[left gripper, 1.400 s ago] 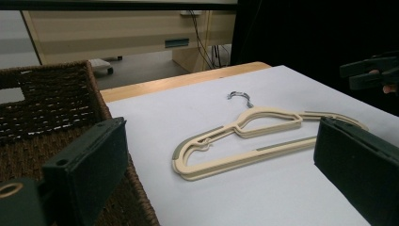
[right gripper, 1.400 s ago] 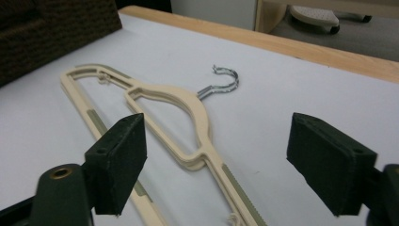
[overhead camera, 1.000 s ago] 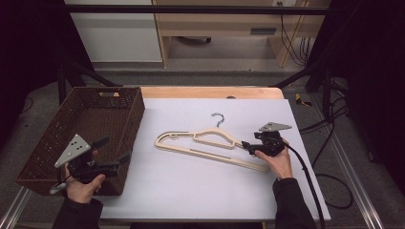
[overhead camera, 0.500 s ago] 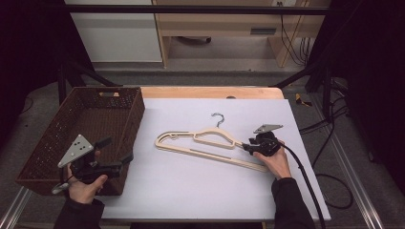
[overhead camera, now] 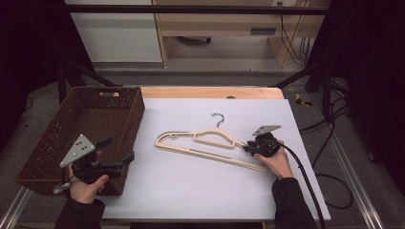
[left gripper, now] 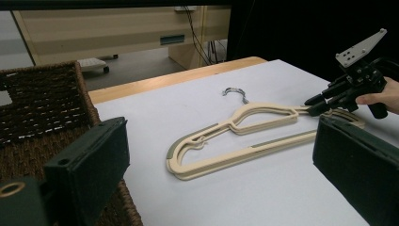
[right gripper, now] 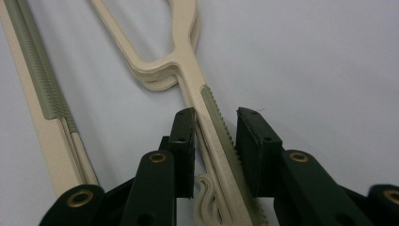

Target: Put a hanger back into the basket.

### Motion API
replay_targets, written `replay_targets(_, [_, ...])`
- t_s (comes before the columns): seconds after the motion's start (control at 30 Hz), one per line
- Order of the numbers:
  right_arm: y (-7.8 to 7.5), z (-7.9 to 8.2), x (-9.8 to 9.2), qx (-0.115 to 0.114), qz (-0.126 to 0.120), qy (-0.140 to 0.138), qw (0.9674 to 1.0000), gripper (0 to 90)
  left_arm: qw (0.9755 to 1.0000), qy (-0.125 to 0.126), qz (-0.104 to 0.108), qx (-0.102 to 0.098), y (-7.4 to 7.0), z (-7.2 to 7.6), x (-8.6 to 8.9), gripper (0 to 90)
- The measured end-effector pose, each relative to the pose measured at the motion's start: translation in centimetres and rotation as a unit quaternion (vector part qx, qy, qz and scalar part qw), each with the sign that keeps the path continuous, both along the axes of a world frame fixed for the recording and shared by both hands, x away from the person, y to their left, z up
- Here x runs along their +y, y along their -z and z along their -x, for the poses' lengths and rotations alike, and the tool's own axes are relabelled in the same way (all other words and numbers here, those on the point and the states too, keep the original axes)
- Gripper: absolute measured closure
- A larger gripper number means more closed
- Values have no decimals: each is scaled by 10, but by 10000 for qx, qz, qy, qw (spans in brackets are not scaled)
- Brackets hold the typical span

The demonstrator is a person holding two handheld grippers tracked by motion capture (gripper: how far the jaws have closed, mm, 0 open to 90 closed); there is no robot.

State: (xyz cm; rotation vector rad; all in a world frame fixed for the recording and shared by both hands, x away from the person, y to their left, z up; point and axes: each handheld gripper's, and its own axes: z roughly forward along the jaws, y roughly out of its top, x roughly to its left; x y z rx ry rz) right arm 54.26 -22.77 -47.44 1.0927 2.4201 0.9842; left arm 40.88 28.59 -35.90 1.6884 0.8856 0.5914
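The hangers (overhead camera: 210, 143) look like smooth cream plastic with ribbed grey grip strips and a metal hook (overhead camera: 218, 118). The basket (overhead camera: 81, 129) is rough brown wicker; the surface (overhead camera: 191, 191) is matt white.

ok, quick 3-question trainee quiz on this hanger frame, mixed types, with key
1. True or false: the right gripper has its jaws on either side of one arm of the hanger.
2. Where is the left gripper? A) over the basket's near right corner B) on the hanger's hook C) on the floor
3. Fill in: the hanger lies flat on the white ___.

Key: 1 true, the jaws have just been closing with the arm between them; 2 A; 3 table.
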Motion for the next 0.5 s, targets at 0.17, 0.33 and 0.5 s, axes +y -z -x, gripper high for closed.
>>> replay_targets(0.17, [0,0,-1,-49,27,-69,10000,691,10000,4,-11,8,0,0,-1,42])
replay_targets(0.33, [-5,1,-4,-2,-109,-94,9999,727,10000,10,-41,27,2,-1,-1,43])
replay_targets(0.5, [-4,1,-3,-57,-38,-100,9999,724,10000,7,-38,15,1,0,-2,44])
